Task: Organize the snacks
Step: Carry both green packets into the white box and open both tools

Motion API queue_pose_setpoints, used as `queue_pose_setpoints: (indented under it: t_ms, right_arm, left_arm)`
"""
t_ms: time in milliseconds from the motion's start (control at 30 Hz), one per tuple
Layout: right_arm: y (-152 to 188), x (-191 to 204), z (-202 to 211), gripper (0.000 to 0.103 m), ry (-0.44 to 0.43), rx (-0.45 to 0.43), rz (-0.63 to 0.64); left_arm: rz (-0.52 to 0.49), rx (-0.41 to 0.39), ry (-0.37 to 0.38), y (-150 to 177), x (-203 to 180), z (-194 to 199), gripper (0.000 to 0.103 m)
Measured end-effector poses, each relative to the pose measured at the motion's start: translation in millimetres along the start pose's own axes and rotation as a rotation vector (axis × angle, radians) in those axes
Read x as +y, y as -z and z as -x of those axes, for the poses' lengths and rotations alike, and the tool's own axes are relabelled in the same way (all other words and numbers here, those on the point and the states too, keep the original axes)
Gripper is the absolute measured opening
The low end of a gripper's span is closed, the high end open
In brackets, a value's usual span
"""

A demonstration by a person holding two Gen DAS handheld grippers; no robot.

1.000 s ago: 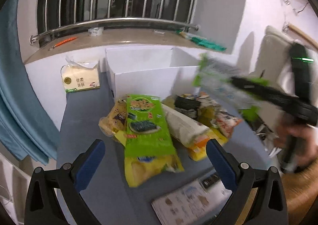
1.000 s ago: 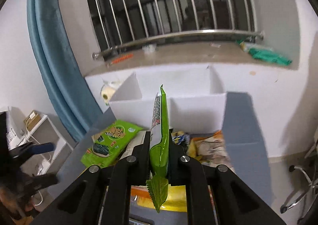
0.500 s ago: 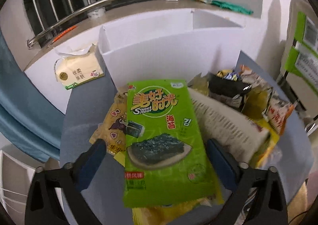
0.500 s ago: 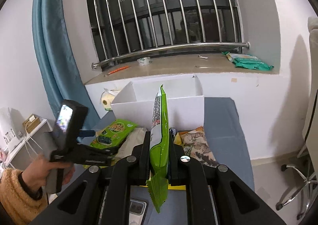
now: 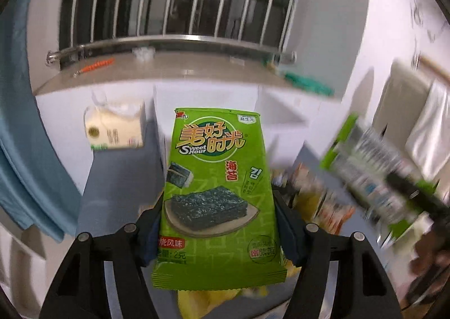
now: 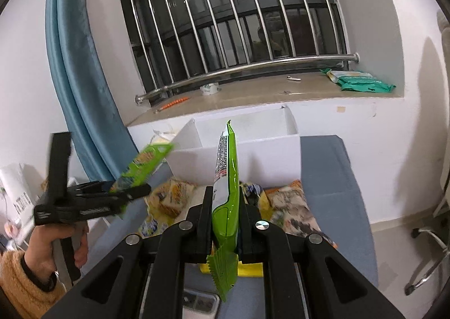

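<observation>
My left gripper (image 5: 218,223) is shut on a green seaweed snack packet (image 5: 216,186) and holds it up, face to the camera, in front of the white divided box (image 5: 278,119). It shows from the side in the right wrist view (image 6: 142,165). My right gripper (image 6: 225,206) is shut on a second green seaweed packet (image 6: 226,175), held edge-on above the pile of snacks (image 6: 292,206). That packet shows blurred at the right of the left wrist view (image 5: 374,181). The white box (image 6: 264,150) stands behind the pile.
The snacks lie on a grey-blue table (image 6: 332,172). A tissue pack (image 5: 115,127) stands left of the box. A blue curtain (image 6: 76,71) hangs at the left. A window sill (image 6: 253,96) with a green pack (image 6: 360,82) runs behind. An office chair base (image 6: 427,257) is at the right.
My left gripper closed on the green seaweed packet that lay on the pile and lifted it. My right gripper still holds its packet and has swung a little.
</observation>
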State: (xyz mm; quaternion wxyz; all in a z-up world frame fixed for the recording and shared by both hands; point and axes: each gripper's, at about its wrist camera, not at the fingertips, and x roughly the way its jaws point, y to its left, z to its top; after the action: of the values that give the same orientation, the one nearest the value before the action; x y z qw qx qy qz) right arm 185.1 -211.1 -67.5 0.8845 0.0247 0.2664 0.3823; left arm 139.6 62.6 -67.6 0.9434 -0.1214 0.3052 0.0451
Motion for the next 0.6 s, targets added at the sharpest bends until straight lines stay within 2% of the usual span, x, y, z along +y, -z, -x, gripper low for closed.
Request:
queue_pose_setpoints:
  t_ms: [167,267,400,533,567,600]
  right_arm:
    - [-38,-9,-32,0.013,0.004,-0.033,-0.028]
    - [-71,-16,-64,0.013,0.052,-0.059,0.005]
    - [-116,-34,-128,0.013,0.109,0.019,0.019]
    - [-139,-56,-173,0.013,0.125,0.041,-0.03]
    - [-141,-59,-179,0.014,0.13,0.044,-0.036]
    - [-143,-62,-187,0.014,0.132,0.054,-0.041]
  left_arm:
    - [0.057,-0.066,0.007,-52,8,-16,0.072]
    - [0.078,-0.051,-0.016,-85,13,-43,0.072]
    - [0.071,-0.014,-0.052,-124,21,-92,0.072]
    - [0.08,0.02,-0.083,-138,31,-127,0.072]
    - [0.08,0.028,-0.086,-139,33,-134,0.074]
    - [0.074,0.051,-0.09,-141,35,-144,0.082]
